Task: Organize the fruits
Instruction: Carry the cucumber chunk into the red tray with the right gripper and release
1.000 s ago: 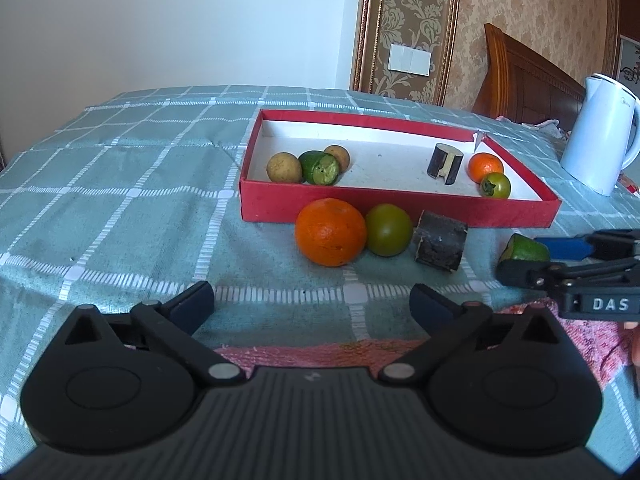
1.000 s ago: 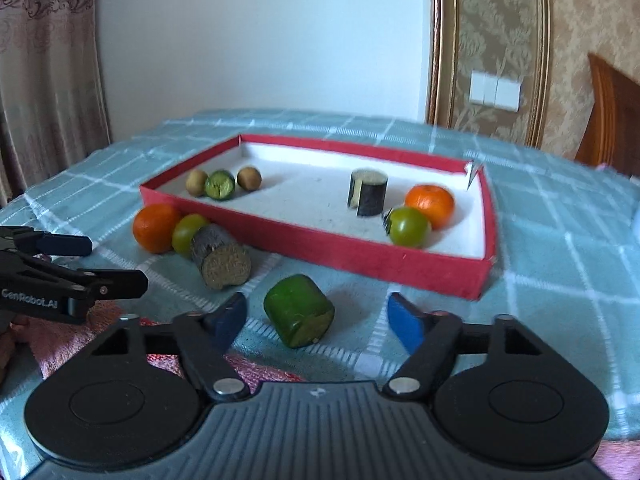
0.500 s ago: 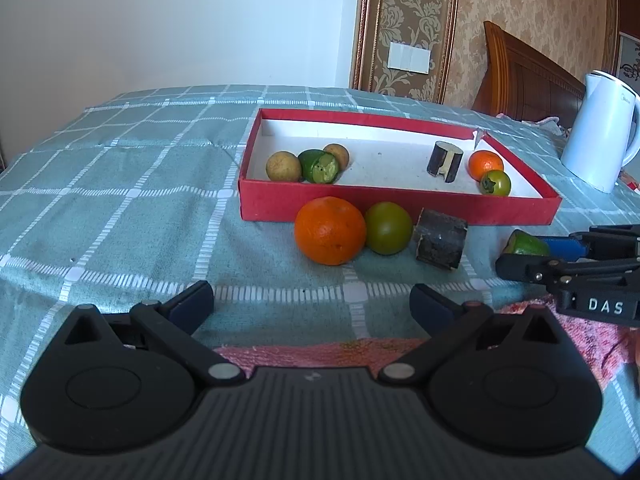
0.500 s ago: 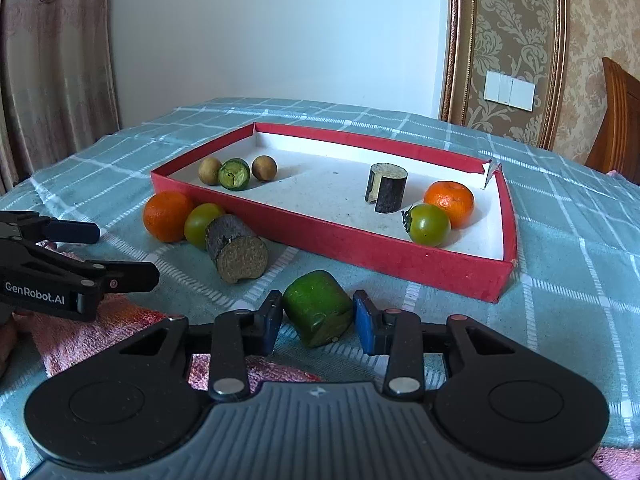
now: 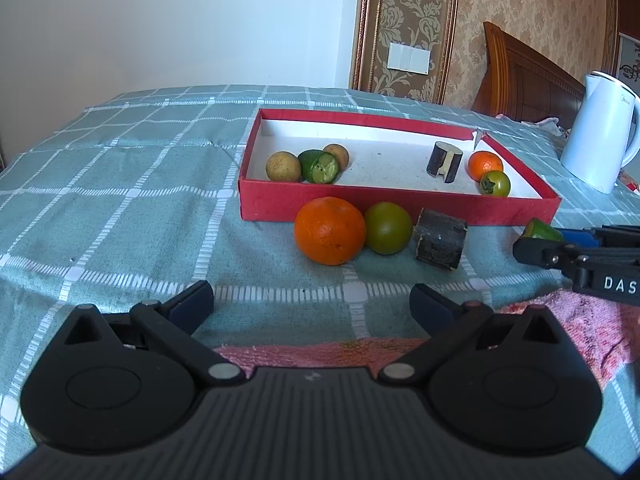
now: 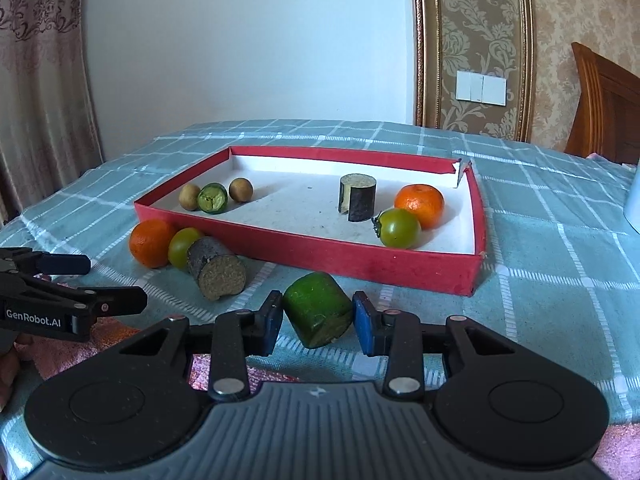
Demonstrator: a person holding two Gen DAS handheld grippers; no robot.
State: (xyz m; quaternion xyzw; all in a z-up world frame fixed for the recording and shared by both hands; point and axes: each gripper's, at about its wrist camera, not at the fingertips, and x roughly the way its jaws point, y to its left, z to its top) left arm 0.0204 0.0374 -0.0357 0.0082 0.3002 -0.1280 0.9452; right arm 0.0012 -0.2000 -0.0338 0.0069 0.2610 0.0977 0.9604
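In the right wrist view the right gripper (image 6: 318, 320) sits low at the centre of the frame with its blue fingers (image 6: 271, 322) clenched against both flanks of a green cut fruit piece (image 6: 318, 310), which seems to rest on the checked cloth of the desk (image 6: 560, 280) just in front of the red tray (image 6: 360, 260); taking it across its curved sides probably keeps the flat cut face from slipping. The tray lies across the middle of the frame and already groups like with like: two small brown fruits (image 6: 189, 196) and a green cut piece (image 6: 213, 198) at its left end, a dark cut cylinder (image 6: 357, 197), a small orange (image 6: 419, 205) and a green tomato (image 6: 398, 227) toward the right, so the held piece likely belongs inside. Outside the tray's near wall, left of centre, wait a large orange (image 6: 151, 242), a green round fruit (image 6: 184, 246) and a dark stub (image 6: 216, 268), touching in a row. In the left wrist view the left gripper (image 5: 312, 304) hangs at the bottom centre with its fingers spread wide and empty, lined up on that row over a pink towel (image 5: 320, 354), seemingly ready for the orange. A white kettle (image 5: 600, 132) stands at the right edge.
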